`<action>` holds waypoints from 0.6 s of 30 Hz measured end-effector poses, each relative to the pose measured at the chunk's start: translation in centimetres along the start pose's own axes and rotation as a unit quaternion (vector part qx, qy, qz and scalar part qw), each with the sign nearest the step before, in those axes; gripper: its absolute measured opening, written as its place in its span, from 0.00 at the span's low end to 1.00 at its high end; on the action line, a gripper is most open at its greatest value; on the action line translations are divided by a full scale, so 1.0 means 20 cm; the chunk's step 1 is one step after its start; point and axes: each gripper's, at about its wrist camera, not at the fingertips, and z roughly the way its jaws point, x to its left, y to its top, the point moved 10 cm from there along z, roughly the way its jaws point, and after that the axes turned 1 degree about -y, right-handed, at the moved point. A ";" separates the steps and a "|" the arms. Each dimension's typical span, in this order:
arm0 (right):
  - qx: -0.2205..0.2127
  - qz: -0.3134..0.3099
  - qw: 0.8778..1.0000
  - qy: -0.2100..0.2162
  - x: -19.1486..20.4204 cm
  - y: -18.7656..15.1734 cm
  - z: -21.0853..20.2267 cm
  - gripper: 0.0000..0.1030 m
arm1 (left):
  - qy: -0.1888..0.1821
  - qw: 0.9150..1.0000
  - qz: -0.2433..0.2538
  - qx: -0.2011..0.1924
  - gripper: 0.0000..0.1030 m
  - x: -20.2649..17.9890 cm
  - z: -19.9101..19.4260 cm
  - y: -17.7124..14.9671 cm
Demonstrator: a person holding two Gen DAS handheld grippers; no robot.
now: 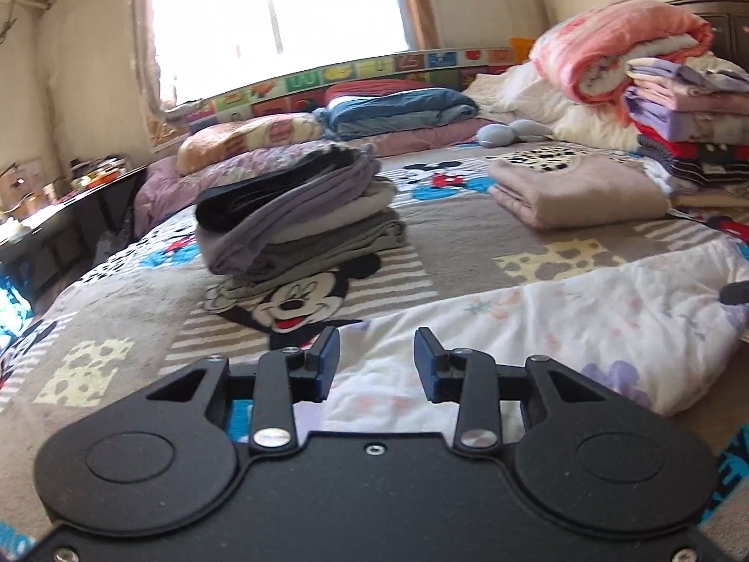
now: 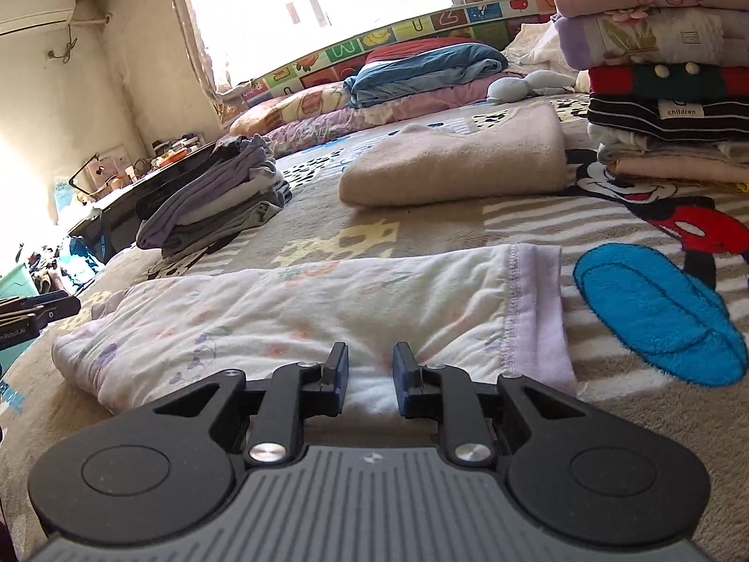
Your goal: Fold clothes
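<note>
left wrist view: the left gripper is held low and almost level over the near left end of the white floral garment, fingers pointing toward the window.
left tool state: jaws parted wide, nothing between them.
right wrist view: the right gripper sits low at the garment's near edge, close to its lilac hem, also aimed toward the window.
right tool state: jaws apart with a narrower gap; white cloth shows behind the gap, but whether the fingers touch it cannot be told.
garment place: flat on the cartoon-mouse blanket, at the near side of the bed.
garment axis: long side runs left to right across both views, with the hemmed end to the right.
other stacks: a grey folded pile lies beyond on the left, a beige folded top in the middle, and a tall stack on the right.
</note>
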 end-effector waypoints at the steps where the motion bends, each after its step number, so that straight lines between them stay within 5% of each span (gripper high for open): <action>1: -0.002 -0.003 1.000 0.000 0.00 -0.01 0.00 0.22 | 0.000 1.000 0.013 0.029 0.34 -0.03 0.07 -0.06; 2: -0.005 -0.001 1.000 0.002 0.00 -0.01 0.01 0.22 | 0.001 0.998 0.026 0.059 0.36 -0.06 0.14 -0.13; 7: -0.018 0.026 0.999 0.022 -0.04 -0.03 0.00 0.21 | 0.007 0.998 0.016 0.065 0.38 -0.05 0.17 -0.15; 10: -0.031 0.054 0.997 0.046 -0.07 -0.03 -0.03 0.21 | 0.022 0.999 0.029 0.032 0.37 -0.08 0.07 -0.07; 13: -0.038 0.077 0.994 0.064 -0.09 -0.03 -0.04 0.21 | -0.001 1.000 0.010 -0.009 0.38 -0.14 0.03 0.06; 16: -0.040 0.083 0.993 0.069 -0.09 -0.04 -0.04 0.21 | -0.001 1.000 0.004 -0.008 0.43 -0.14 0.10 0.12; 18: -0.042 0.086 0.993 0.072 -0.09 -0.04 -0.04 0.21 | 0.002 1.000 -0.022 0.014 0.56 -0.10 0.20 0.11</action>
